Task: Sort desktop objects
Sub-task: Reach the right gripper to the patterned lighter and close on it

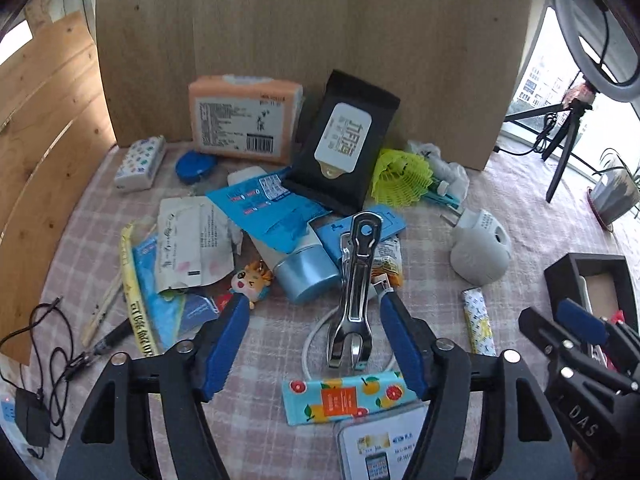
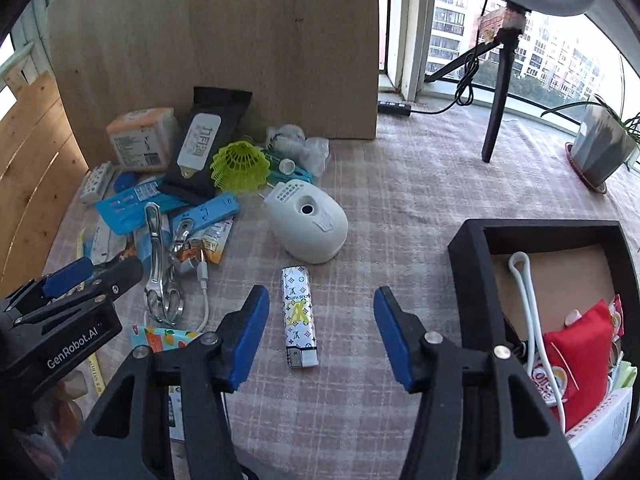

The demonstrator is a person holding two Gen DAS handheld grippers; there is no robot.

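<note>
My left gripper (image 1: 314, 316) is open and empty, its jaws standing either side of a large metal clip (image 1: 356, 280) that lies on the checked cloth. The clip also shows in the right wrist view (image 2: 160, 268). My right gripper (image 2: 320, 316) is open and empty, low over a white patterned lighter (image 2: 298, 316), which shows in the left wrist view (image 1: 478, 320) too. A black tray (image 2: 468, 264) at the right holds a red snack bag (image 2: 576, 356) and a white cable (image 2: 524, 280). The right gripper shows in the left wrist view (image 1: 576, 320).
A heap of things lies at the back: orange tissue pack (image 1: 244, 120), black wipes pack (image 1: 348, 140), yellow mesh shuttlecock (image 1: 400, 176), blue tube (image 1: 304, 276), white plug-in device (image 2: 308, 224), fruit-print sachet (image 1: 344, 396). A cardboard panel (image 1: 300, 40) stands behind. A potted plant (image 2: 600, 148) and tripod (image 2: 496, 112) stand at the right.
</note>
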